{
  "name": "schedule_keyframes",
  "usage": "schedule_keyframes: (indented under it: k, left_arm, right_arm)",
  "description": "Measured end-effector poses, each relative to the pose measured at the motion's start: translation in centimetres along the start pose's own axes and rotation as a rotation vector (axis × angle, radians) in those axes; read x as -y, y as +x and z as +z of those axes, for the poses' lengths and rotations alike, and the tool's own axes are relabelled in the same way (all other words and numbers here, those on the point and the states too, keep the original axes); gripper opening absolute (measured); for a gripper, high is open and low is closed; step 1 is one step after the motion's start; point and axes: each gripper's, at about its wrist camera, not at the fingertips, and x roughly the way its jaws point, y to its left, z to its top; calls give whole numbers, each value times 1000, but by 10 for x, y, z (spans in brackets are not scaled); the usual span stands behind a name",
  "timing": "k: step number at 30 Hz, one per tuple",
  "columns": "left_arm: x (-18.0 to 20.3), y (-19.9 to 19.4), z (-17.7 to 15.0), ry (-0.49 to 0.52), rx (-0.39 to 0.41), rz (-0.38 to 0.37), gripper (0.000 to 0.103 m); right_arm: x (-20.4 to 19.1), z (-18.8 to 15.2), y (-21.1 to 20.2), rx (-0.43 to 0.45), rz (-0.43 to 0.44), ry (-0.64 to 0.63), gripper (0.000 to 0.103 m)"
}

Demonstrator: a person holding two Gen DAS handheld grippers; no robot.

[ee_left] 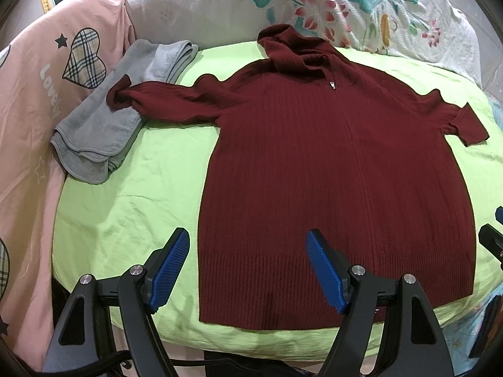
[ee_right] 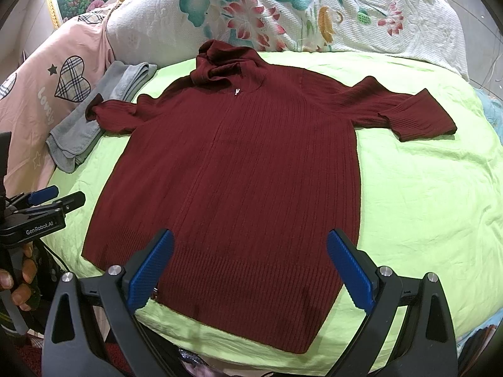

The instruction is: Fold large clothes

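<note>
A dark red ribbed zip cardigan with a hood [ee_left: 330,172] lies flat, front up, on a lime green sheet [ee_left: 132,182], sleeves spread to both sides. It also shows in the right wrist view [ee_right: 239,182]. My left gripper [ee_left: 248,270] is open and empty, hovering above the hem's left corner. My right gripper [ee_right: 250,270] is open and empty, hovering above the hem near its right side. The left gripper also shows at the left edge of the right wrist view [ee_right: 56,198].
A folded grey towel [ee_left: 110,119] lies under the left sleeve's cuff. A pink quilt with plaid hearts [ee_left: 34,94] lies at the left. A white floral blanket [ee_right: 314,9] lies behind the hood. The green sheet [ee_right: 424,194] lies right of the cardigan.
</note>
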Motion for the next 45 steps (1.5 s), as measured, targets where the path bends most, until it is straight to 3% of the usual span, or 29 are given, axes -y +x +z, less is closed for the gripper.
schedule_keyframes:
  k: [17, 25, 32, 35, 39, 45]
  left_arm:
    - [-2, 18, 2, -4, -20, -13, 77]
    - [-4, 32, 4, -47, -33, -73, 77]
    - [-2, 34, 9, -44, 8, -65, 77]
    - [3, 41, 11, -1, -23, -48, 77]
    - [4, 54, 13, -25, -90, -107, 80]
    - [11, 63, 20, 1, -87, -115, 82]
  right_arm:
    - [4, 1, 8, -9, 1, 15, 98]
    - [10, 3, 17, -15, 6, 24, 98]
    - [18, 5, 24, -23, 11, 38, 98]
    - [19, 7, 27, -22, 15, 41, 98]
    - [28, 10, 31, -13, 13, 54, 98]
    - [61, 24, 35, 19, -17, 91, 97]
